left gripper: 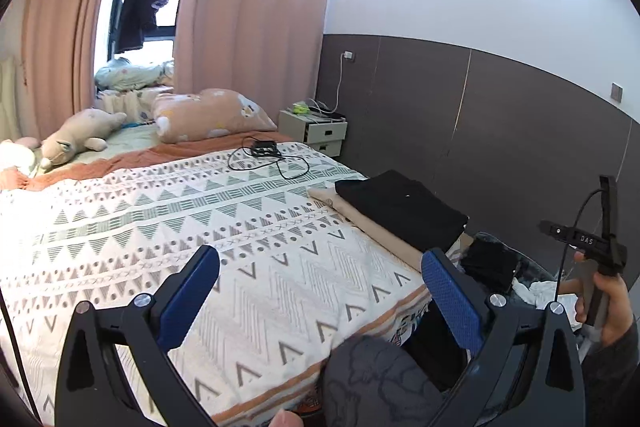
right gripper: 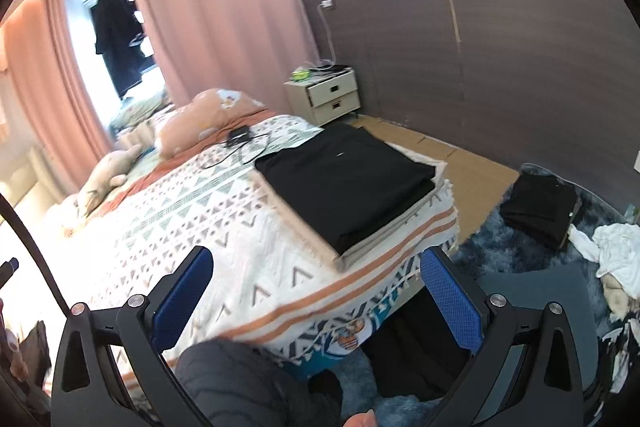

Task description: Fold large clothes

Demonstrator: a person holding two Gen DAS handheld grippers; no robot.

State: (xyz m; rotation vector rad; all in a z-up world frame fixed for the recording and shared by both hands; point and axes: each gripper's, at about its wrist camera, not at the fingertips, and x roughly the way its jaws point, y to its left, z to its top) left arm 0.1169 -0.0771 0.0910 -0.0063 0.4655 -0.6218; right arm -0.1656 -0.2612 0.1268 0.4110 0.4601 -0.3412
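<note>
A folded black garment [left gripper: 402,207] lies on a folded beige one [left gripper: 376,227] at the right edge of the bed [left gripper: 160,227]; the stack also shows in the right wrist view [right gripper: 348,179]. My left gripper [left gripper: 320,267] is open and empty above the patterned blanket. My right gripper [right gripper: 316,267] is open and empty over the bed's near corner; it shows from the side in the left wrist view [left gripper: 592,243], held off the bed's right side. Unfolded clothes lie on the floor: a black piece [right gripper: 540,207] and a white piece [right gripper: 616,251].
A black cable and adapter [left gripper: 268,151] lie on the blanket. Pillow [left gripper: 208,115] and plush toy [left gripper: 80,139] sit at the head. A nightstand [right gripper: 328,95] stands by the brown wall. A blue rug [right gripper: 500,247] covers the floor at right.
</note>
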